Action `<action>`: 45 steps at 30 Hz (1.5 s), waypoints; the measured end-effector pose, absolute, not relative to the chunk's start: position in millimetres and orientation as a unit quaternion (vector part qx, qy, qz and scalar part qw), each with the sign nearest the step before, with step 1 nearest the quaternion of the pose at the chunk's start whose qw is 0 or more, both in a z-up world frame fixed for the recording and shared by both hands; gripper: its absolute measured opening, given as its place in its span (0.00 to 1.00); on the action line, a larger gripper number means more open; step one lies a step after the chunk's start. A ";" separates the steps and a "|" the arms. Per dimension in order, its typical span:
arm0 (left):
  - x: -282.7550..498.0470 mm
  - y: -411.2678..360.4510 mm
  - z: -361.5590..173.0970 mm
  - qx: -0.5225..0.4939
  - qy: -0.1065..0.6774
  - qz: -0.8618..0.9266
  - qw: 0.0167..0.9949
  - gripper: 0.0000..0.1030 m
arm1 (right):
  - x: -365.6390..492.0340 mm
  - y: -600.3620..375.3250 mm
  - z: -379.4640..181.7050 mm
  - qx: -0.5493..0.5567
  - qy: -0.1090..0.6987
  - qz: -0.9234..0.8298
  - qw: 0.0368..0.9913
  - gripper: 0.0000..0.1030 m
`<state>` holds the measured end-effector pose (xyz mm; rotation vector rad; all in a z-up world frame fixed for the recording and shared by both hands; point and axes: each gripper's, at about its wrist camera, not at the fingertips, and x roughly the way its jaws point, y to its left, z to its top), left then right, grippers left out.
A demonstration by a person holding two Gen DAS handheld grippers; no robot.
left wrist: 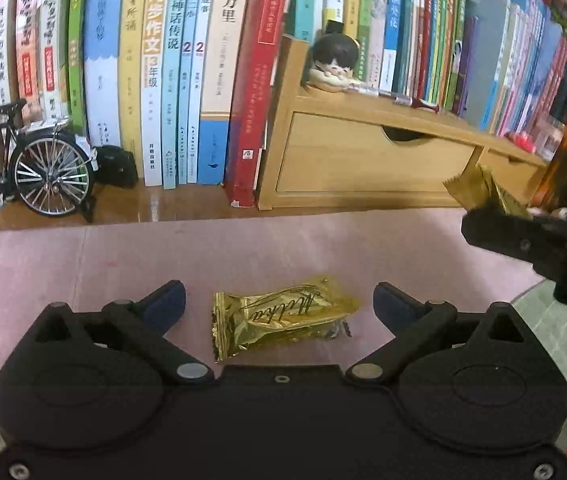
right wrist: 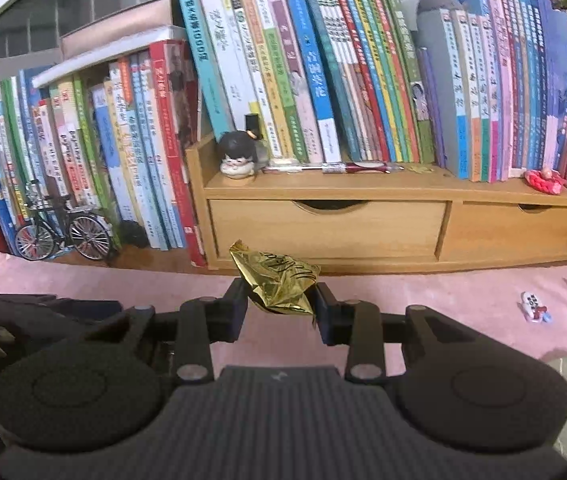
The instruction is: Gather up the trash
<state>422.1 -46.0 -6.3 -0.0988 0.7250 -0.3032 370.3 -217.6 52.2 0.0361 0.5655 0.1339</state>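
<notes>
A gold candy wrapper (left wrist: 283, 320) lies flat on the pink mat (left wrist: 83, 264), between the spread fingers of my left gripper (left wrist: 279, 300), which is open and low over the mat. My right gripper (right wrist: 281, 300) is shut on a crumpled gold wrapper (right wrist: 279, 280), held up above the mat in front of the wooden drawer unit (right wrist: 323, 228). In the left wrist view the right gripper (left wrist: 483, 216) shows at the right edge, with its gold wrapper (left wrist: 479, 192) sticking up from it.
Rows of books (left wrist: 187, 60) stand along the back, with a model bicycle (left wrist: 43, 168) at the left and a small doll head (left wrist: 331, 64) on the drawer unit (left wrist: 363, 156). A small white wrapped candy (right wrist: 533, 306) lies on the mat at the right.
</notes>
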 end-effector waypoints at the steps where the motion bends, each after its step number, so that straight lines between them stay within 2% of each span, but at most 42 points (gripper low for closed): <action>1: 421.4 -45.2 -6.8 -0.053 0.350 -0.145 0.924 0.93 | 370.4 -216.5 52.3 0.017 0.279 0.068 0.958 0.40; 3: 422.0 -39.4 -6.1 -0.070 0.345 -0.142 0.925 0.80 | 370.4 -214.0 51.7 0.017 0.279 0.072 0.957 0.40; 4: 423.1 -34.6 -5.4 -0.080 0.343 -0.139 0.926 0.63 | 370.5 -213.0 51.6 0.017 0.280 0.075 0.957 0.40; 5: 424.8 -30.6 -4.3 -0.083 0.343 -0.136 0.926 0.57 | 370.7 -212.4 51.5 0.018 0.281 0.077 0.957 0.39; 10: 428.2 -24.9 -2.2 -0.078 0.349 -0.148 0.922 0.48 | 371.2 -213.7 51.1 0.018 0.282 0.075 0.956 0.39; 12: 427.7 -25.0 -0.8 -0.081 0.353 -0.158 0.919 0.36 | 371.5 -215.4 50.8 0.019 0.283 0.073 0.956 0.39; 13: 427.8 -23.7 0.2 -0.087 0.357 -0.164 0.915 0.13 | 371.6 -216.4 50.9 0.021 0.283 0.073 0.956 0.39; 14: 428.3 -22.1 1.0 -0.097 0.361 -0.171 0.912 0.07 | 371.6 -217.2 51.0 0.023 0.283 0.073 0.956 0.39; 19: 426.9 -18.8 7.1 -0.096 0.357 -0.169 0.913 0.13 | 370.0 -218.4 52.7 0.030 0.279 0.075 0.957 0.39; 21: 428.5 -15.2 8.3 -0.111 0.366 -0.181 0.906 0.33 | 369.6 -217.7 52.6 0.027 0.279 0.075 0.957 0.39; 22: 428.7 -13.9 9.4 -0.118 0.369 -0.186 0.903 0.62 | 369.8 -217.7 52.3 0.028 0.279 0.075 0.957 0.39; 23: 428.3 -13.6 11.0 -0.119 0.371 -0.194 0.900 0.79 | 369.8 -217.9 51.9 0.028 0.280 0.075 0.957 0.40; 28: 424.3 -20.2 21.3 -0.091 0.373 -0.243 0.891 0.86 | 370.3 -218.9 51.9 0.029 0.281 0.073 0.957 0.40; 38: 426.3 -26.2 6.7 -0.036 0.389 -0.237 0.890 0.80 | 369.4 -219.0 52.6 0.029 0.279 0.072 0.957 0.40; 39: 425.7 -26.9 5.8 -0.035 0.385 -0.235 0.892 0.77 | 369.4 -219.1 52.6 0.029 0.279 0.073 0.957 0.40; 41: 424.6 -29.1 4.4 -0.023 0.377 -0.231 0.897 0.60 | 369.6 -219.3 52.3 0.028 0.280 0.073 0.957 0.40; 43: 422.8 -29.6 5.7 -0.015 0.374 -0.231 0.898 0.51 | 369.9 -219.2 51.6 0.028 0.280 0.074 0.957 0.40; 44: 422.9 -28.9 5.8 -0.019 0.374 -0.238 0.896 0.40 | 370.2 -219.1 51.5 0.028 0.281 0.074 0.957 0.40; 45: 423.3 -27.4 5.8 -0.028 0.376 -0.242 0.894 0.40 | 370.3 -219.1 51.4 0.027 0.281 0.074 0.957 0.40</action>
